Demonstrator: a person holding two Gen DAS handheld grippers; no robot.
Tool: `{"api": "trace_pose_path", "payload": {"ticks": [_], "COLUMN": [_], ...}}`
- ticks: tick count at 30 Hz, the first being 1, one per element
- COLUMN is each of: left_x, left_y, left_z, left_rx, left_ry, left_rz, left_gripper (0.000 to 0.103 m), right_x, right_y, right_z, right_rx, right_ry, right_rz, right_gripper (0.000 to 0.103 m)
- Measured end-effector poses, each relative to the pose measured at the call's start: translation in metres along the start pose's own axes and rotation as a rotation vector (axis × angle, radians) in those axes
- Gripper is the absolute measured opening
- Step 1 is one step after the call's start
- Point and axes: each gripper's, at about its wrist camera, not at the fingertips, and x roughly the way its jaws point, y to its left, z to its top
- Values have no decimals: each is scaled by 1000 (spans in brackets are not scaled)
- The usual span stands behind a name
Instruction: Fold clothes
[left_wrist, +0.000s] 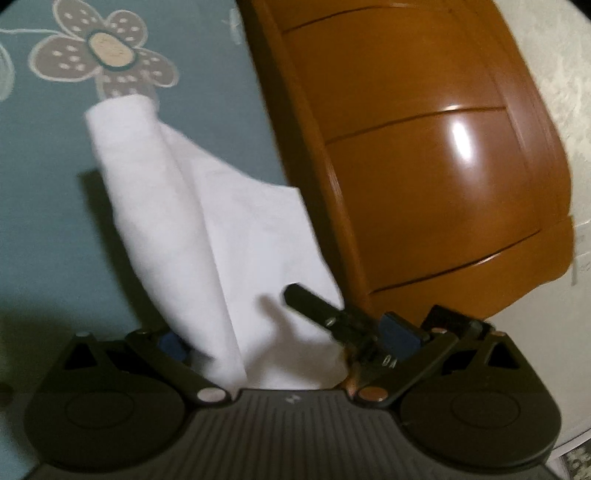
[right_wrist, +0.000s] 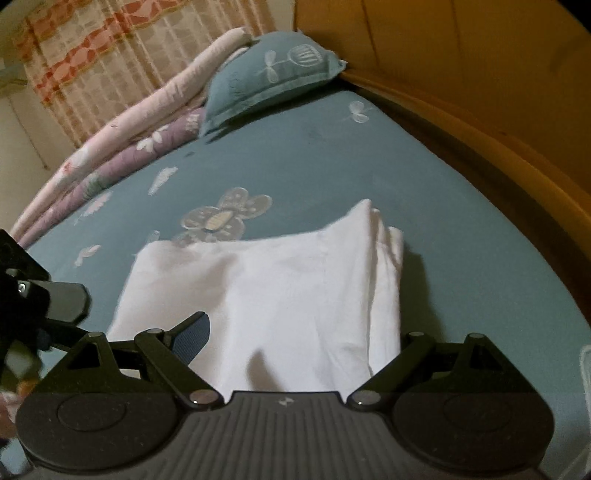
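A white folded garment (left_wrist: 207, 229) lies on the teal bed sheet (left_wrist: 44, 206); its near end rises up between the fingers of my left gripper (left_wrist: 286, 336). That gripper's blue pads (left_wrist: 171, 343) stand wide apart, so it is open. A black finger-like part (left_wrist: 314, 302) reaches over the cloth from the right. In the right wrist view the same garment (right_wrist: 280, 295) spreads out ahead, and its near edge sits between the fingers of my right gripper (right_wrist: 303, 336), also open. The left pad (right_wrist: 195, 332) shows, while cloth hides the right one. The left gripper's body (right_wrist: 37, 295) shows at the left edge.
A glossy wooden bed board (left_wrist: 424, 166) curves close along the right of the garment. A teal pillow (right_wrist: 273, 77) and rolled pink and purple quilts (right_wrist: 122, 147) lie at the far end, with a curtain (right_wrist: 110, 55) behind. The sheet has flower prints (right_wrist: 225, 218).
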Motion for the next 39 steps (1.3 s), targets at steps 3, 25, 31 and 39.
{"api": "trace_pose_path", "payload": {"ticks": [3, 25, 31, 39], "left_x": [-7, -91, -100, -102], "left_y": [2, 5, 9, 12], "left_z": [-4, -70, -90, -97], "left_rx": [42, 385, 399, 426], "left_ry": [18, -20, -16, -21], "left_rz": [57, 387, 393, 458], "left_gripper": [101, 102, 102, 102], "right_x": [-5, 29, 44, 76], "right_y": [-1, 52, 53, 40], "right_z": [-7, -18, -8, 23], "right_rx": [-38, -139, -104, -52], "right_ry": [12, -15, -5, -52], "right_rz": [-160, -231, -227, -207], "right_gripper": [93, 95, 103, 103]}}
